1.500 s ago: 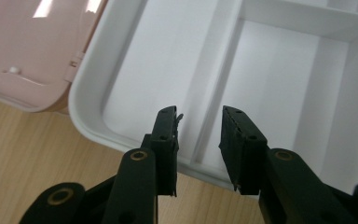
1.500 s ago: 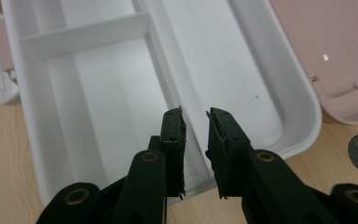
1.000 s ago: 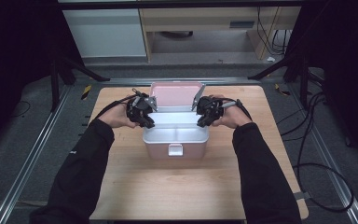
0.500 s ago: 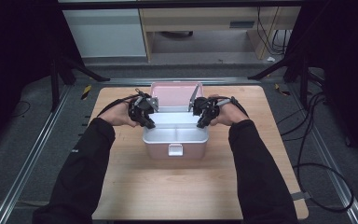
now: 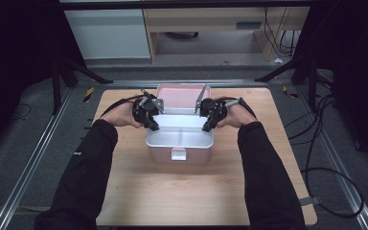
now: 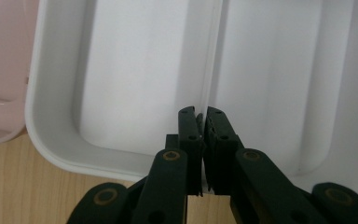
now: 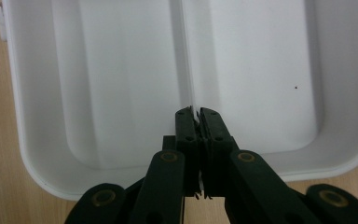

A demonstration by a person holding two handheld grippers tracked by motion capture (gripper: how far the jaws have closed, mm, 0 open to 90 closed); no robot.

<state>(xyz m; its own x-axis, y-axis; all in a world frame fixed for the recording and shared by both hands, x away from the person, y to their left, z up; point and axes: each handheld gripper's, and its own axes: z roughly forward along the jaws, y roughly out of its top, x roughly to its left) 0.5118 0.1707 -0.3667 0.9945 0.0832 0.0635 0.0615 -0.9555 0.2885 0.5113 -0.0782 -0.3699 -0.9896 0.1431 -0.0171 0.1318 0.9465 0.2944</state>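
In the high view, an open pink plastic box [image 5: 179,143] with a white two-compartment inner tray [image 5: 179,136] sits at the middle of the light wooden bench [image 5: 139,191], its pink lid [image 5: 179,96] raised at the far side. The left tongs [image 5: 152,125] reach the tray's left end and the right tongs [image 5: 206,127] its right end, each held by a hand on a black-sleeved arm.

In the left gripper view, the left tongs [image 6: 200,116] have just been closing and now stand nearly pressed together, pinching the thin white divider wall [image 6: 213,70] where it meets the tray's near rim [image 6: 56,154]. A part of the pink lid [image 6: 2,70] shows at the left edge, with bench wood below.

In the right gripper view, the right tongs [image 7: 195,114] have likewise just been closing and pinch the same divider wall [image 7: 185,56] at the other end of the tray, above its near rim [image 7: 37,177].
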